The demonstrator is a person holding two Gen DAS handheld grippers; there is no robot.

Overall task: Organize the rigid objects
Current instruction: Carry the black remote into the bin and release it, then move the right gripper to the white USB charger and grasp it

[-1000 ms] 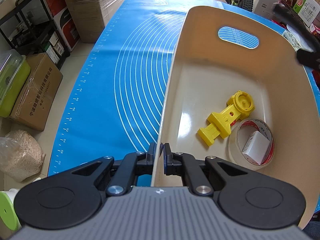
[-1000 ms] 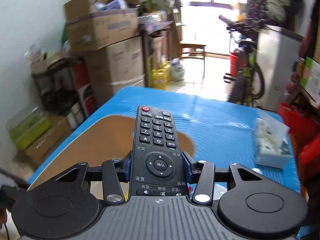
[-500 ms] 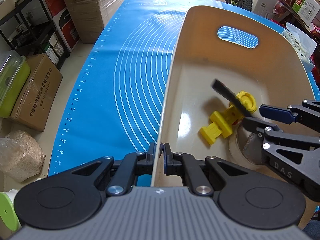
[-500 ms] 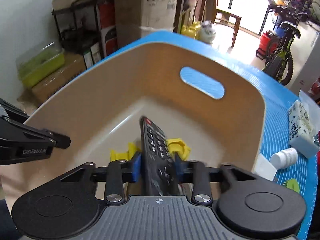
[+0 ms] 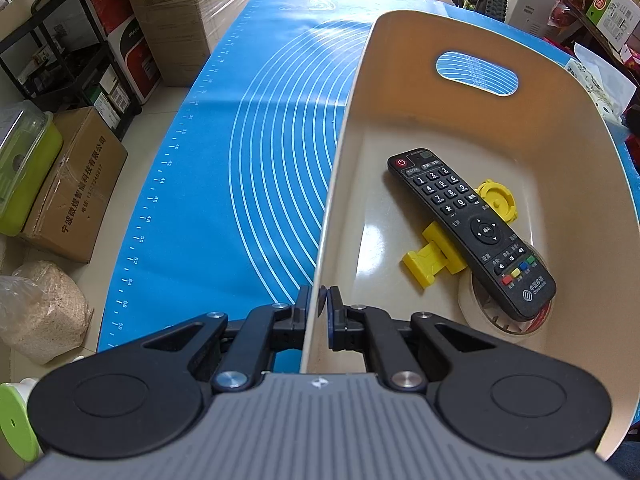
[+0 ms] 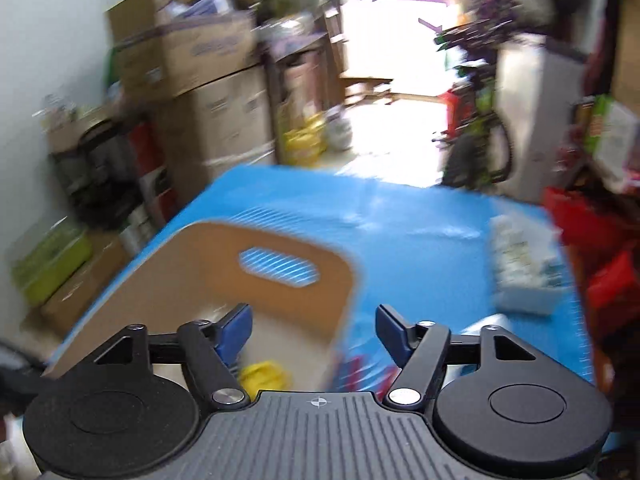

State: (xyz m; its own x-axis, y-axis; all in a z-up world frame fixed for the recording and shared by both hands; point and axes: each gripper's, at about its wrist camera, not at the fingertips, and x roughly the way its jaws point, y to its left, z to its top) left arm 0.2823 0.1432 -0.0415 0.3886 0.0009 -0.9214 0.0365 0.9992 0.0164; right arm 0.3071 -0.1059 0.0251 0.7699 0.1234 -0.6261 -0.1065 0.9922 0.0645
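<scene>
A beige plastic bin (image 5: 560,112) stands on the blue mat (image 5: 248,168). My left gripper (image 5: 319,304) is shut on the bin's near-left rim. Inside the bin a black remote (image 5: 470,228) lies across a yellow plastic part (image 5: 436,258) and a tape roll (image 5: 480,314). In the blurred right wrist view my right gripper (image 6: 314,328) is open and empty, above the bin (image 6: 200,264) and its right rim. The yellow part (image 6: 262,376) shows below it.
A white tissue pack (image 6: 524,272) lies on the mat to the right of the bin. Cardboard boxes (image 5: 76,188), a green container (image 5: 24,160) and a bag of grain (image 5: 40,312) sit on the floor at the left. A bicycle (image 6: 480,148) stands at the back.
My right gripper let go of the remote inside the bin, opened, and pulled up and back out. The remote now lies on the yellow part and tape roll. My left gripper has not moved.
</scene>
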